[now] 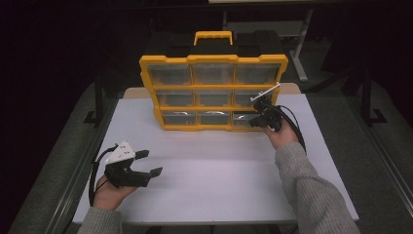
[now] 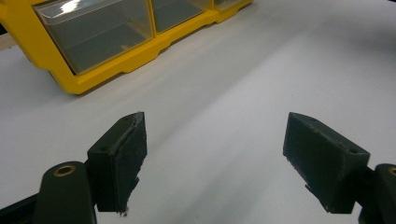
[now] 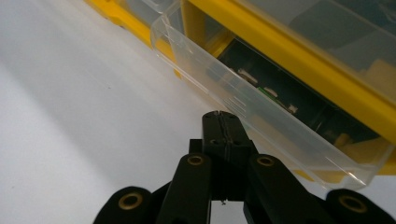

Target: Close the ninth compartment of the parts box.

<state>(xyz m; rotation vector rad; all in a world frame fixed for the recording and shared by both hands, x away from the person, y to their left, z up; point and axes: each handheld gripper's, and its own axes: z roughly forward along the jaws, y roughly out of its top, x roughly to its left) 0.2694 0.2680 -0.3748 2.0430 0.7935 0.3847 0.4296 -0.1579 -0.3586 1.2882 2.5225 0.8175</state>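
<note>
While a yellow organiser case [image 1: 213, 92] stands upright near the far edge of the white desk [image 1: 214, 175], a person seated at the near side works at its lowest row with two hand-held grippers. The right gripper [image 1: 258, 122], its fingers [image 3: 223, 133] clenched flat together with nothing between them, sits at the bottom right corner of the case, just at the front wall of a clear plastic drawer [image 3: 261, 112] that stands pulled partway out of its slot (small pieces lie inside it, too blurred to tell apart). From the right gripper view the fingertips appear to touch or nearly touch that front wall; which of the two cannot be told. A grey-sleeved forearm [image 1: 311, 195] runs back from that hand toward the near edge of the desk. The left gripper [image 1: 148, 163] rests low over bare desk at the near left, well apart from the case, its fingers [image 2: 119, 158] released and spread wide, holding nothing. A black-and-yellow carrying handle [image 1: 213, 37] tops the case.
</note>
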